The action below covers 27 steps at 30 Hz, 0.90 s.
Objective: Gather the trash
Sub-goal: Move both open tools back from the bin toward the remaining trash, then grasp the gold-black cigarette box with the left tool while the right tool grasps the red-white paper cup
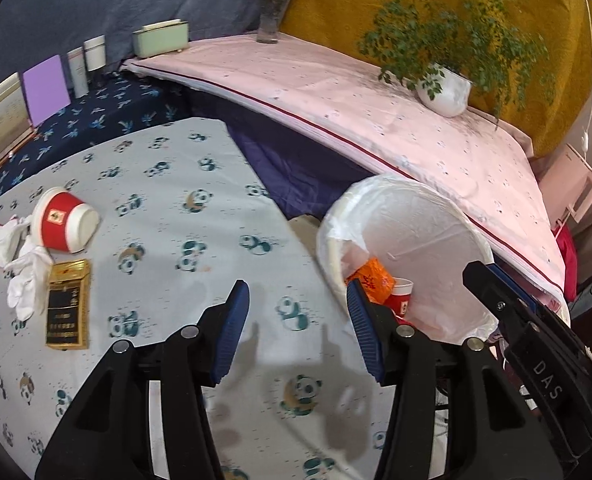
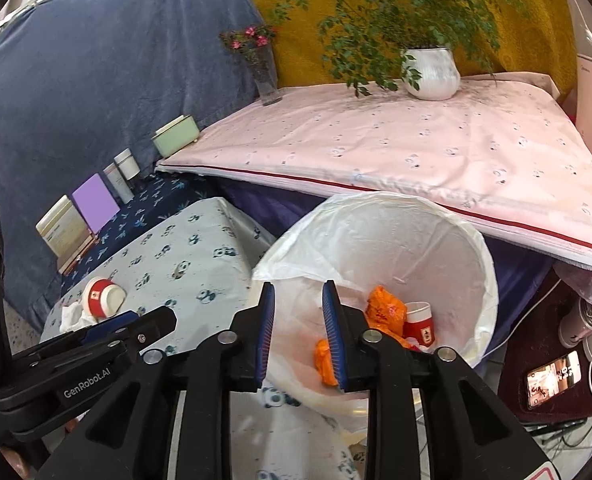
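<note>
I see a low table (image 1: 200, 240) under a pale cloth printed with pandas. A red paper cup (image 1: 64, 219) lies tipped on its side on the cloth, and I use it as my landmark. Crumpled white tissues (image 1: 20, 258) touch the cup's left side and trail toward me. Just nearer to me than the cup, a gold and black box (image 1: 68, 305) lies flat, with the tissues against its left edge. To the right of the cup the cloth runs on to the table's right edge, where a white-lined bin (image 1: 407, 240) stands beside the table.
</note>
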Each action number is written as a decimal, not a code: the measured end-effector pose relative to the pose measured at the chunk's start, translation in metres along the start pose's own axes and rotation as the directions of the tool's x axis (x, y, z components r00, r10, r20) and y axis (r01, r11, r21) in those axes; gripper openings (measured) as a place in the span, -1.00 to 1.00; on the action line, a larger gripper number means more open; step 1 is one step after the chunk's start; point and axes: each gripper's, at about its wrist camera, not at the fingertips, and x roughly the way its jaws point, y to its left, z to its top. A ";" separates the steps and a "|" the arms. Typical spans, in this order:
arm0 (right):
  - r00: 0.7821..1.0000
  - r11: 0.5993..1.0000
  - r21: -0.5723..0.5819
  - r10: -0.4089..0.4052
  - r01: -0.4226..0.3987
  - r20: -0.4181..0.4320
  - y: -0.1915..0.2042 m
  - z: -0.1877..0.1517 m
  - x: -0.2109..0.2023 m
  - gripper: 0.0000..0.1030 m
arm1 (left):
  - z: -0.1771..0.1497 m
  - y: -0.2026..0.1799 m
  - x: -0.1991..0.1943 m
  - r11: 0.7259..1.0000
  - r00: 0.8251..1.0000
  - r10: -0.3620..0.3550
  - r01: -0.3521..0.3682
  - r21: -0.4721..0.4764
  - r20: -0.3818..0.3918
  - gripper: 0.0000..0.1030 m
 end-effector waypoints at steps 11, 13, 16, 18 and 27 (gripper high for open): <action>0.997 0.992 -0.105 0.071 -0.073 -0.029 0.070 -0.013 -0.001 -0.36 | -0.012 0.074 -0.033 0.989 0.996 0.085 -0.080 -0.126 0.037 0.05; 0.996 0.989 -0.121 0.083 -0.087 -0.037 0.082 -0.016 0.000 -0.35 | -0.016 0.089 -0.039 0.983 0.994 0.105 -0.098 -0.154 0.041 0.08; 0.993 0.982 -0.150 0.107 -0.114 -0.055 0.105 -0.023 0.003 -0.30 | -0.021 0.110 -0.046 0.974 0.989 0.137 -0.126 -0.189 0.046 0.14; 0.991 0.978 -0.165 0.119 -0.129 -0.066 0.117 -0.028 0.004 -0.21 | -0.025 0.126 -0.050 0.966 0.987 0.157 -0.144 -0.216 0.045 0.17; 0.977 0.951 -0.238 0.167 -0.196 -0.135 0.178 -0.053 0.018 -0.03 | -0.049 0.195 -0.069 0.917 0.965 0.261 -0.239 -0.320 0.025 0.33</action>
